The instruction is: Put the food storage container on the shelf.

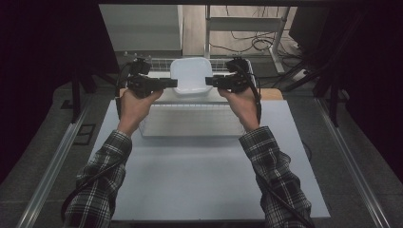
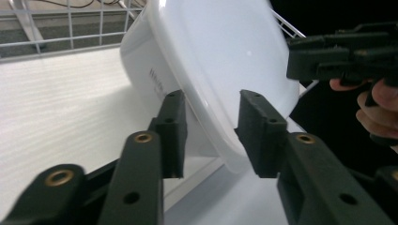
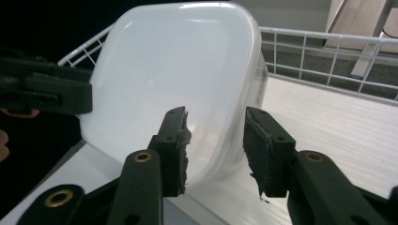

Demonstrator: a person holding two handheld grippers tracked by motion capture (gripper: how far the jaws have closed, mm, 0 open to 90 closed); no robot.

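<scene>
Left gripper and right gripper astride white container rim, pads apart

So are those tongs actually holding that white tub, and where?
No. Both tongs straddle opposite rims of the white tub, but their pads stand clear of it.

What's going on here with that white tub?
A person holds a gripper in each hand on either side of a white plastic container standing on its edge on a white shelf with a wire rail. The left gripper and right gripper straddle the container's rim, jaws apart, not pinching it.
</scene>
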